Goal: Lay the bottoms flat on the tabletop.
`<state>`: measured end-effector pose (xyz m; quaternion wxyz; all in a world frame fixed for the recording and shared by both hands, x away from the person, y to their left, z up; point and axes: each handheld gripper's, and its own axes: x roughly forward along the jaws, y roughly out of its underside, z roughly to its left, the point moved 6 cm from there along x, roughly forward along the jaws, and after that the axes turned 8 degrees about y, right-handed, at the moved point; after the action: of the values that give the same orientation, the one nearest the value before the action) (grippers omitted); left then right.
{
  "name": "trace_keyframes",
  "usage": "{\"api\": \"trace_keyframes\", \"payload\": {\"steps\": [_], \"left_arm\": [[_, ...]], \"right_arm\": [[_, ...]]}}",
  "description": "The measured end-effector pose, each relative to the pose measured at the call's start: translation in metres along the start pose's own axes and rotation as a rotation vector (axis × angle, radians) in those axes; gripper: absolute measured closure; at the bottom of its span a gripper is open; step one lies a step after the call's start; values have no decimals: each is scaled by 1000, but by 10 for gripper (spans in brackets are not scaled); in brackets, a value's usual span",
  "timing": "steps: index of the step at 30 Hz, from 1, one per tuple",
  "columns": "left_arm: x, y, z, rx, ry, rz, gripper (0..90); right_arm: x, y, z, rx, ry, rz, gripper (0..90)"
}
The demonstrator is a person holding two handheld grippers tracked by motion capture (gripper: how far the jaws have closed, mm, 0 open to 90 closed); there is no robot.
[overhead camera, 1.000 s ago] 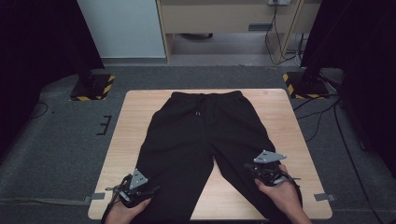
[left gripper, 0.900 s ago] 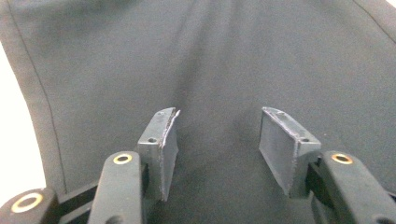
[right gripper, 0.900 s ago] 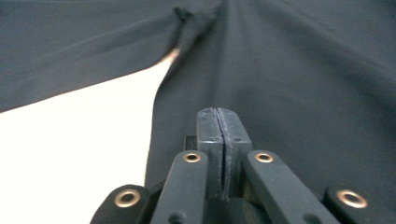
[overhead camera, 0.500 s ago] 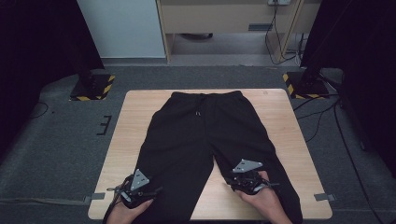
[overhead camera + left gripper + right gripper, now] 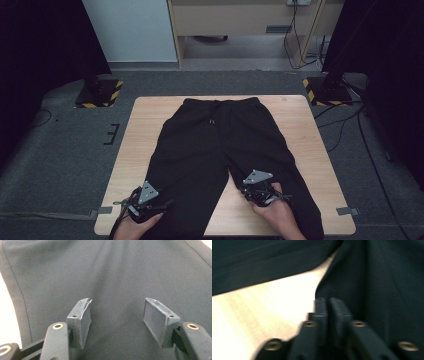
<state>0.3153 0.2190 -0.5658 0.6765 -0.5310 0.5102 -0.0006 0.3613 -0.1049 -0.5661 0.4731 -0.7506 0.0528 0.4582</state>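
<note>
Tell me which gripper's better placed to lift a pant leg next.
Right, probably. The right gripper sits shut at the inner edge of its leg of the black pants; whether it pinches fabric is unclear. The left gripper hangs open over flat cloth.

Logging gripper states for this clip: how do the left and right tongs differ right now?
The left tongs stand open over the flat fabric of the black trousers, on the left leg; the right tongs are shut, having just been closing, at the inner edge of the right leg beside bare table. Whether they pinch cloth is unclear. Both sit low near the leg ends.
</note>
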Motion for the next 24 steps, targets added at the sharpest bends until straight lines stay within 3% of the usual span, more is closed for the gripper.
{"api": "trace_keyframes", "payload": {"steps": [5,14,17,21,24], "left_arm": [[-1,0,-1,0,2,-4,384],[0,-1,0,1,2,-1,383],[1,0,-1,2,3,3,381],[1,1,0,-3,1,4,378],[0,-2,-2,5,-2,-10,378]], "right_arm": [[0,-3,1,42,-37,20,900],[7,-20,34,80,-149,-5,900],[10,-25,39,76,-141,-16,891],[2,-22,36,68,-111,-38,709],[-9,-13,31,59,-84,-44,644]]}}
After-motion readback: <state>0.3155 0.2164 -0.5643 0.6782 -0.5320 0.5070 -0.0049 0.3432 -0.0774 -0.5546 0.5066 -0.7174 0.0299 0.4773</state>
